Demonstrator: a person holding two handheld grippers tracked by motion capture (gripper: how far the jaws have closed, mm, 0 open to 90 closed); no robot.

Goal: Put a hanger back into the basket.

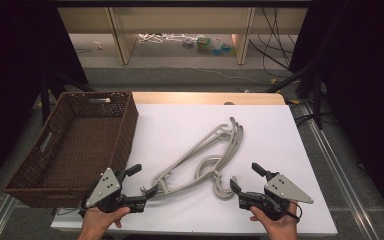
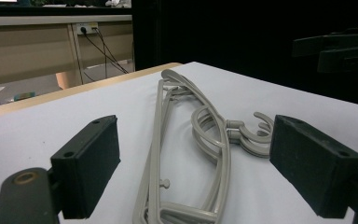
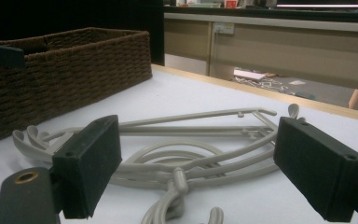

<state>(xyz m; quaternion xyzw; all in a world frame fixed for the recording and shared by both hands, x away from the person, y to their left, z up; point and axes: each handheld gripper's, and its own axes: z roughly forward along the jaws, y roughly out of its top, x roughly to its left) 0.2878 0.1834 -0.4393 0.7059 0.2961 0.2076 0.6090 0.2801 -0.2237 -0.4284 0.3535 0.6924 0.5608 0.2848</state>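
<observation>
1. The left gripper sits at the near left of the desk, held by the person's left hand. Its jaws are spread wide and released, grasping nothing. In the high view one jaw tip lies just beside the near end of the hangers; whether it touches them cannot be told.
2. In the left gripper view the two black jaws stand well apart, with the near ends of the hangers lying on the white surface between them.
3. The right gripper is at the near right, held by the right hand. Its jaws are also wide open and hold nothing. They point at the hooks of the hangers, one tip just beside a hook.
4. In the right gripper view the hangers lie flat between and beyond the open jaws.
5. The hangers are a bundle of grey plastic ones, stacked and tangled in the middle of the desk. How many there are is hard to make out.
6. A brown wicker basket stands at the left edge of the desk, beside the hangers but apart from them. What shows of its inside is bare; its near wall hides the bottom near corner.
7. The left gripper's body overlaps the basket's near right corner in the high view.
</observation>
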